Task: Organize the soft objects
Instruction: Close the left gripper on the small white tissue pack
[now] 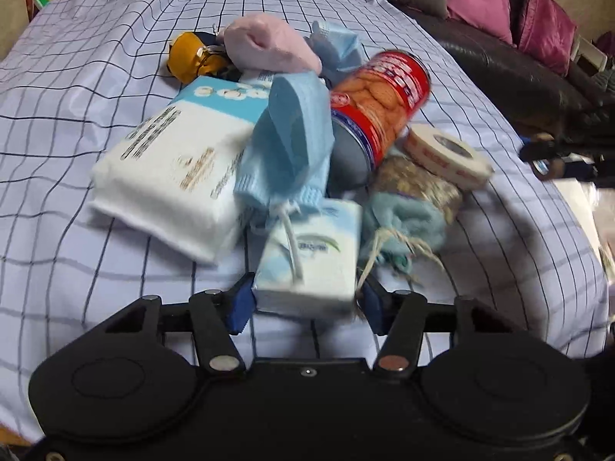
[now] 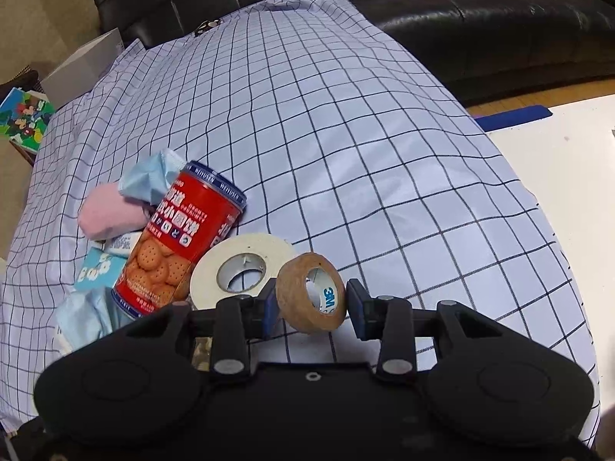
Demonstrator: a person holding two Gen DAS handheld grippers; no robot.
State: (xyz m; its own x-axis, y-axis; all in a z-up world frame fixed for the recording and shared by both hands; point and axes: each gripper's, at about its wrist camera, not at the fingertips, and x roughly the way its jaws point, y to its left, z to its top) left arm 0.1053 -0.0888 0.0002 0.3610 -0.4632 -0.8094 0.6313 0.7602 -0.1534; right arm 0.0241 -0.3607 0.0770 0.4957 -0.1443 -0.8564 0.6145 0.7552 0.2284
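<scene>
The left gripper (image 1: 305,303) has its blue pads pressed on both sides of a small white and pale blue tissue pack (image 1: 309,259), so the jaws are clamped on it. This pack is at the near edge of a pile on the white cloth with dark grid lines (image 1: 77,123).

The red cylindrical biscuit tin (image 1: 378,105) lies tilted in the middle of the pile. Against the left side of the tin there is a light blue face mask (image 1: 292,142), and further to the left of the tin lies a large white soft pack of tissues (image 1: 169,176). Behind the tin there is a pink soft cloth bundle (image 1: 269,44). To the right of the tin rests a white roll of tape (image 1: 446,151).

The right gripper (image 2: 312,305) holds a small brown roll of tape (image 2: 311,292) upright, the jaws closed on its two flat sides. It is near the tin, to its right and just beside the white roll.
</scene>
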